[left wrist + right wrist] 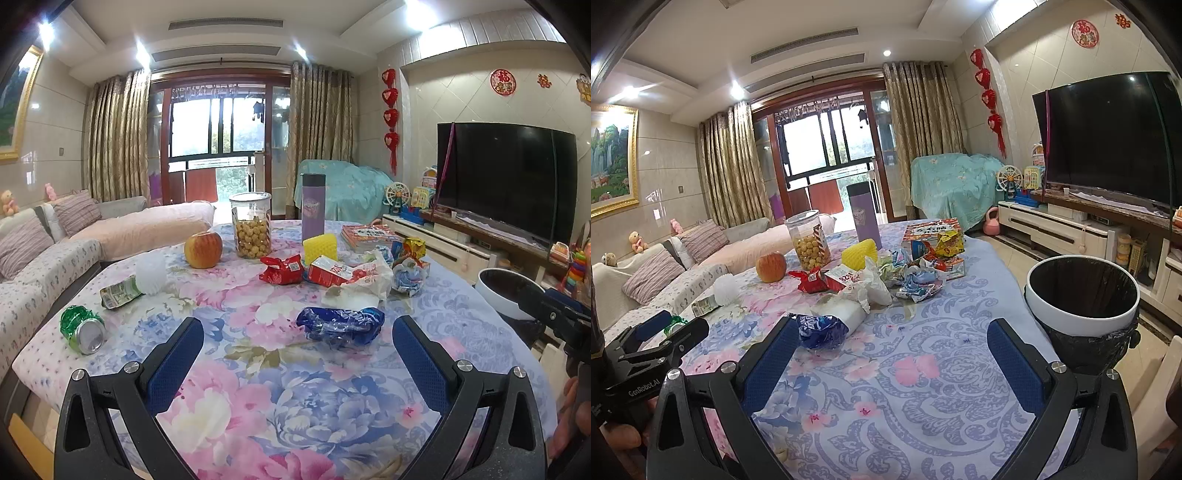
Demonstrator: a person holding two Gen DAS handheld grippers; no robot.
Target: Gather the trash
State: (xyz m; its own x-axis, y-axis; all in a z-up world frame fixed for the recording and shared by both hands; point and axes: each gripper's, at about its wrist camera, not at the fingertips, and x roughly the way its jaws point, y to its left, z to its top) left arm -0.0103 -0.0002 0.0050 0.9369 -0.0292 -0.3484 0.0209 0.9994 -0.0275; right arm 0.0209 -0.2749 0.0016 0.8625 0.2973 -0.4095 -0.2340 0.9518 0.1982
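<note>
Lining up: left gripper (297, 343) spread wide, empty, facing blue wrapper (340, 325); right gripper (892, 350) likewise; next, close in.

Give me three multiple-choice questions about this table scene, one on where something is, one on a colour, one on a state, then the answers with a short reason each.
1. Where is the trash bin?
A. On the sofa
B. Beside the table's right edge
C. Under the television

2. What colour is the crumpled wrapper nearest the left gripper?
A. Blue
B. Orange
C. Black

3. How do the jaws of the right gripper stand?
A. Shut on a can
B. Shut on a tissue
C. Open, holding nothing

Answers:
1. B, the white bin with its black liner stands just off the tablecloth's right side.
2. A, the shiny wrapper between the blue pads is dark blue.
3. C, the pads are spread wide with only tablecloth between them.
</note>
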